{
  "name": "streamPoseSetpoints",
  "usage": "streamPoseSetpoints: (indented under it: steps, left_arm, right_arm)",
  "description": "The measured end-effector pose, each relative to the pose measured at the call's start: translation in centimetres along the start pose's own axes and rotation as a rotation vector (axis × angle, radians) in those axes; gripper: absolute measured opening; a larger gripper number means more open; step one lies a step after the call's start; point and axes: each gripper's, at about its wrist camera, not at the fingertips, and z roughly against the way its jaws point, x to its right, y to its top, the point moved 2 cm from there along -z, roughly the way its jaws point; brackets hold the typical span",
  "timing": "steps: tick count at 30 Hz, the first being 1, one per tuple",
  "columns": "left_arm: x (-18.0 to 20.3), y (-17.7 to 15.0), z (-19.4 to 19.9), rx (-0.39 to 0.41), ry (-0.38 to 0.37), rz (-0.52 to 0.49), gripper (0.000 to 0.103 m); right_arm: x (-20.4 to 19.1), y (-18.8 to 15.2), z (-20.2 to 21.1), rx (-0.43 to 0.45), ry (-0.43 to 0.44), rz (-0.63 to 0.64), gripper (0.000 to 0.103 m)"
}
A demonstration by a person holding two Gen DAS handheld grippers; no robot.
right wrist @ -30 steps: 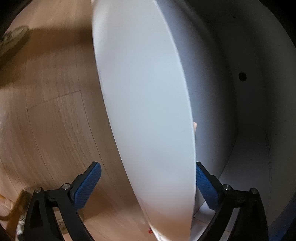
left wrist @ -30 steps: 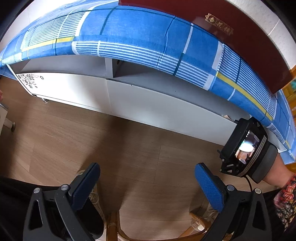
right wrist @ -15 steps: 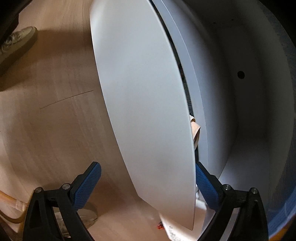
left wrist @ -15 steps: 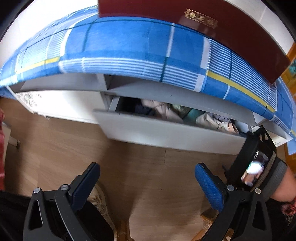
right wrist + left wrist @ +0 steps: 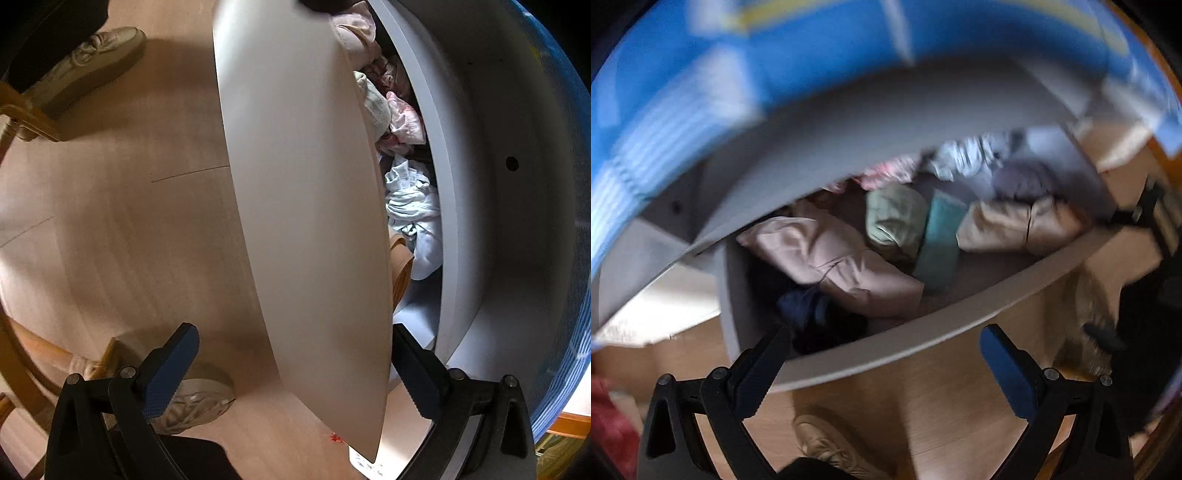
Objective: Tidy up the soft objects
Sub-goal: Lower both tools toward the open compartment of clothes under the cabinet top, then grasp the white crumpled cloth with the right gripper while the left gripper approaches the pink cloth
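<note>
A white drawer under the bed stands pulled out; its front panel [image 5: 960,321] runs across the left wrist view. Inside lie soft clothes: a pink garment [image 5: 834,266], a pale green roll [image 5: 894,218], a teal folded piece [image 5: 940,240], a tan garment [image 5: 1015,225], a dark blue item [image 5: 812,314]. My left gripper [image 5: 884,343] hovers open above the drawer's near edge, holding nothing. My right gripper [image 5: 293,339] is open, its fingers straddling the end of the drawer front [image 5: 303,184]. Past that panel show white cloth [image 5: 410,199] and pink cloth [image 5: 406,122].
A blue plaid bedsheet [image 5: 775,55] overhangs the drawer bay. Wooden floor [image 5: 110,221] lies in front, with a person's shoes [image 5: 92,59] [image 5: 192,402] and a wooden chair leg [image 5: 29,122] on it. The left wrist view is motion-blurred.
The drawer has slid out from under the bed, baring the clothes. My left gripper has swung in over the drawer. My right gripper has stayed astride the panel's end.
</note>
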Motion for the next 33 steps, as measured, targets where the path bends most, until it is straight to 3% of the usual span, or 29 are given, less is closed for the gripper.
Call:
streamPoseSetpoints:
  steps: [4, 7, 12, 14, 16, 19, 26, 31, 33]
  left_arm:
    - [-1.2, 0.2, -2.5, -0.102, -0.065, -0.001, 0.103]
    - [-1.0, 0.0, -3.1, -0.136, -0.079, -0.032, 0.103]
    - [1.4, -0.5, -3.5, -0.214, -0.028, -0.218, 0.103]
    - [1.9, -0.9, -3.5, -0.248, -0.028, -0.278, 0.103]
    - [2.2, -0.8, -3.4, -0.269, -0.059, -0.285, 0.103]
    - [2.2, -1.0, -2.8, -0.306, -0.11, -0.306, 0.102]
    - [1.2, 0.0, -1.1, -0.406, -0.226, -0.313, 0.102]
    - [-0.5, 1.8, 0.1, -0.447, -0.25, -0.323, 0.102]
    - [-1.6, 2.3, 0.7, -0.446, -0.303, -0.257, 0.103]
  right_arm:
    - [-0.6, -1.6, 0.9, 0.008, 0.045, -0.027, 0.103]
    - [-1.6, -2.6, 1.5, 0.003, 0.06, -0.015, 0.103]
    - [-1.8, -2.4, 3.0, -0.006, 0.11, 0.006, 0.103]
    - [-2.1, -2.4, 4.1, 0.018, 0.125, 0.033, 0.098]
    - [-2.4, -2.3, 4.7, 0.045, 0.153, 0.032, 0.083]
    - [-0.6, -2.3, 6.9, 0.097, 0.188, -0.018, 0.082]
    - [6.5, -2.9, 10.8, 0.278, 0.333, -0.284, 0.082]
    - [12.5, -3.9, 7.9, 0.211, 0.312, -0.506, 0.082]
    - [13.8, -4.3, 6.6, 0.16, 0.3, -0.559, 0.082]
